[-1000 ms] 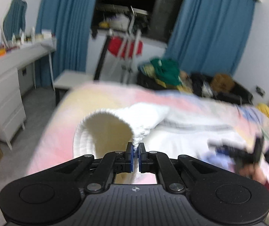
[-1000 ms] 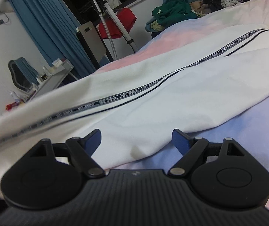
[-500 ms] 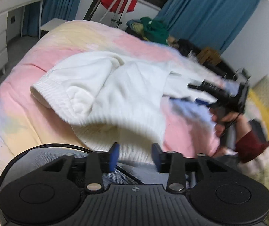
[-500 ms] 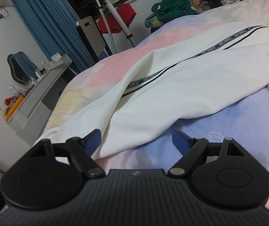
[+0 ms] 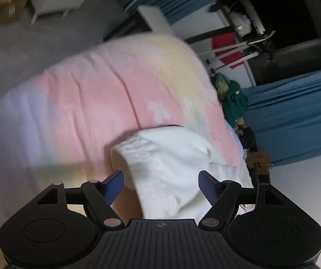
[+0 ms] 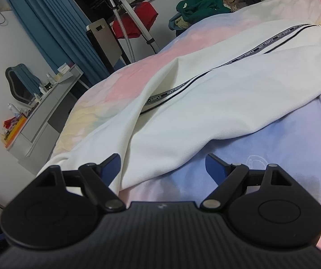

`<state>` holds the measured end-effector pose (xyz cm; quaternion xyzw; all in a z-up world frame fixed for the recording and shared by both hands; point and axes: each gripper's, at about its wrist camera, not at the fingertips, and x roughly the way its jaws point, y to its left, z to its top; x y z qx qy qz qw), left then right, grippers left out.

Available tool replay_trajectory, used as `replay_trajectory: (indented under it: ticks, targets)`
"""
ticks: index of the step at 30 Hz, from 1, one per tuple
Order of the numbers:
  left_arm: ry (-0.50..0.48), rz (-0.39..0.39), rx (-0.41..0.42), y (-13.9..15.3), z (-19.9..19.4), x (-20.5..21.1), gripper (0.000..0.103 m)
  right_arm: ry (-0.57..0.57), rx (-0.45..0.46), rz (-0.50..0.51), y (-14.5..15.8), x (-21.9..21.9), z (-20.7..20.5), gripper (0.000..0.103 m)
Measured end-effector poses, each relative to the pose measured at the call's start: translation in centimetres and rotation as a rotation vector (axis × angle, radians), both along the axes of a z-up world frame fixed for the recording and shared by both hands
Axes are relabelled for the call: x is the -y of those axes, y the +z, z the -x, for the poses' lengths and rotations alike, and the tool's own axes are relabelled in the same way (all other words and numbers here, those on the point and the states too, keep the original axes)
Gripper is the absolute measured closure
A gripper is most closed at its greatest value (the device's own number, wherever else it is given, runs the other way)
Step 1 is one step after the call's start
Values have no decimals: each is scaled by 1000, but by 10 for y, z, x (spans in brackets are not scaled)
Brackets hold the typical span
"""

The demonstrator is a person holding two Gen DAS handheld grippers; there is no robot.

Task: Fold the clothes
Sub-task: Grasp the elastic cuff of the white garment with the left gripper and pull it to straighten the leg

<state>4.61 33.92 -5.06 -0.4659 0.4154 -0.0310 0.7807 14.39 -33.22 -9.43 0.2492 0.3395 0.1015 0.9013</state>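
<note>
White trousers [image 6: 216, 112] with a black lettered side stripe [image 6: 239, 58] lie stretched across the pastel bedspread [image 6: 295, 157]. In the left wrist view their ribbed cuff end [image 5: 167, 159] lies bunched on the bedspread [image 5: 93, 98]. My left gripper [image 5: 160, 180] is open, with the white cloth lying between its blue pads [image 5: 113, 185], not gripped. My right gripper [image 6: 163, 164] is open and empty, low over the bedspread at the near edge of the trousers.
A white dresser with bottles [image 6: 46, 103] and a mirror [image 6: 18, 83] stand left of the bed. A garment steamer stand with a red item [image 6: 135, 20], blue curtains [image 6: 55, 29] and a heap of clothes [image 6: 201, 4] lie beyond the bed. A cardboard box [image 5: 10, 2] sits on the grey floor.
My left gripper let go of the trouser cuff, opened wide and swung its view leftward and down. The trouser leg dropped onto the bed. My right gripper stayed open and nearly still.
</note>
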Motion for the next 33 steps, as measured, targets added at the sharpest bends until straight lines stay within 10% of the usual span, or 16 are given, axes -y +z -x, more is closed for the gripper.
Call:
replay_trajectory:
  ticks: [6,16,22,28,33]
  targets:
    - [-23,16,-134,-46,-48,-1,30,-9,-25,-8,-7,3,-2,19]
    - [-27,164,101,-49,-82,14,27,-8,-47,-24,-13,-1,-11,19]
    - [36,54,39,-53,-107,24,35,17,-54,-13,-15,-6,-15,19]
    - [135,-36,27,-41,-129,26,91,14,-63,1,-17,-6,-15,19]
    - [192,-171,124,22,-162,16,94,-5,-73,5,-18,-6,-15,19]
